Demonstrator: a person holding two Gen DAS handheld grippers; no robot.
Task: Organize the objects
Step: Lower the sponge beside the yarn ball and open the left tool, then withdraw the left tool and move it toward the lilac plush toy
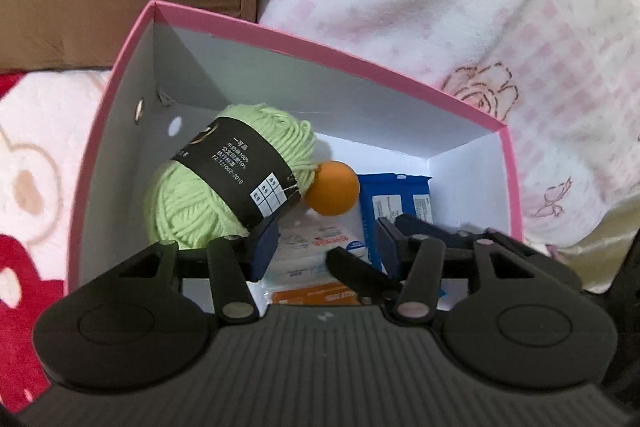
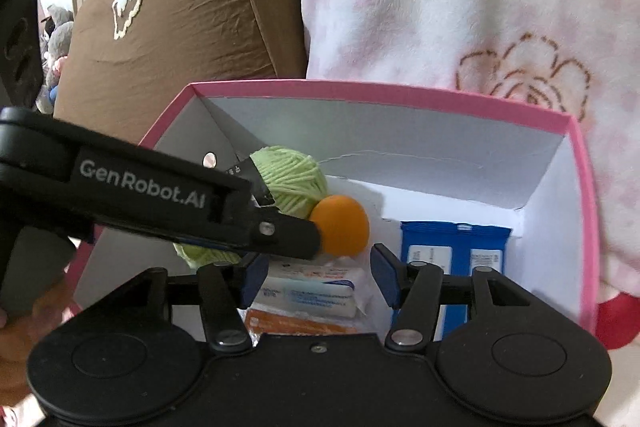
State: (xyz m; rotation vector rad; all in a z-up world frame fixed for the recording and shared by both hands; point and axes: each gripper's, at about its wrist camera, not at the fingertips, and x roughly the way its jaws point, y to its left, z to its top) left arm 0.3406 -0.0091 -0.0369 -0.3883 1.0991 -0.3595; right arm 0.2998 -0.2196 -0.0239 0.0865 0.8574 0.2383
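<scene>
You held both grippers over an open pink box (image 1: 132, 39) with white inner walls, which sat on a soft blanket (image 1: 460, 7) printed with pink checks and outlined roses. A brown cushion (image 2: 192, 7) leaned behind the box.

Inside the box lay one ball of pale green yarn (image 1: 188, 203), wound loosely and wrapped by a black paper band with small white print. It rested toward the left wall of the box. Touching its right side was one smooth orange ball (image 1: 333, 189), plain and matte. To the right of the ball, near the far right corner, lay a blue packet (image 2: 456, 239) with white label panels; whether it was one packet or two side by side you could not have told. On the floor nearer you lay one white packet (image 2: 308, 287) with blue and red print, and below it the edge of one orange packet (image 2: 296, 323), partly hidden by the gripper body.

Your left gripper (image 1: 324, 247) was inside the box with its blue-padded fingers apart, nothing pressed between them; its left pad was beside the yarn's band. Your right gripper (image 2: 316, 279) also stood with its fingers apart, above the white packet, gripping nothing. In the right wrist view, one finger of the left gripper crossed in front of the yarn, its tip at the orange ball.
</scene>
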